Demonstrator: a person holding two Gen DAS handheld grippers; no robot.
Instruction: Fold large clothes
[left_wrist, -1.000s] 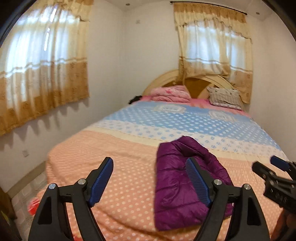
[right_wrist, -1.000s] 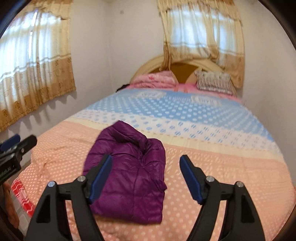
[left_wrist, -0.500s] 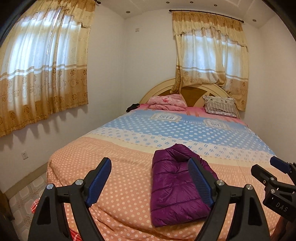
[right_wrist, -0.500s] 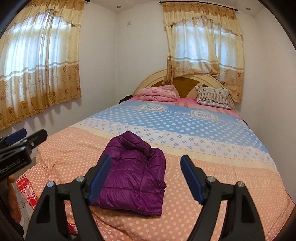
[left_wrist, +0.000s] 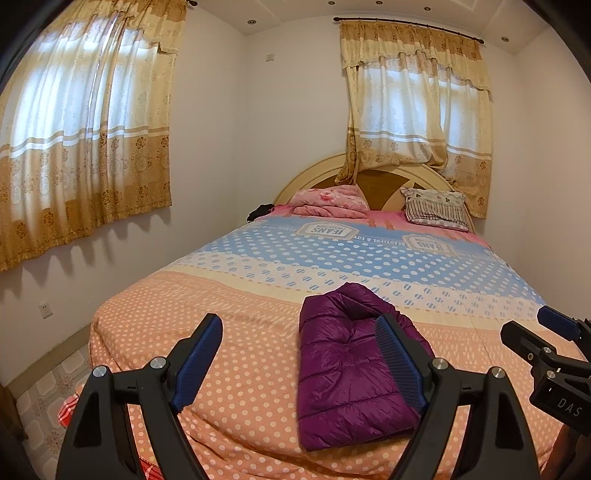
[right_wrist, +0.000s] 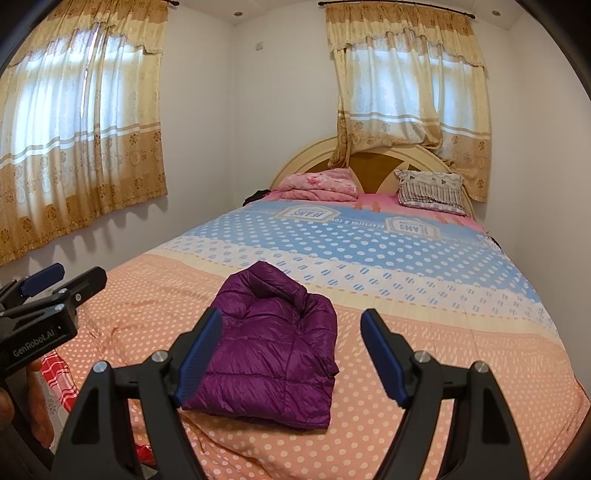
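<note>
Folded purple jacket (right_wrist: 273, 343) on bed (right_wrist: 406, 266); L claw (left_wrist: 299, 354) & R claw (right_wrist: 291, 350) both wide apart, empty.

A polka-dot bed (left_wrist: 258, 280) holds a pink blanket (left_wrist: 328, 201) and striped pillow (left_wrist: 436, 208).

Purple puffer jacket (right_wrist: 273, 350) lies folded flat near the bed's foot.
</note>
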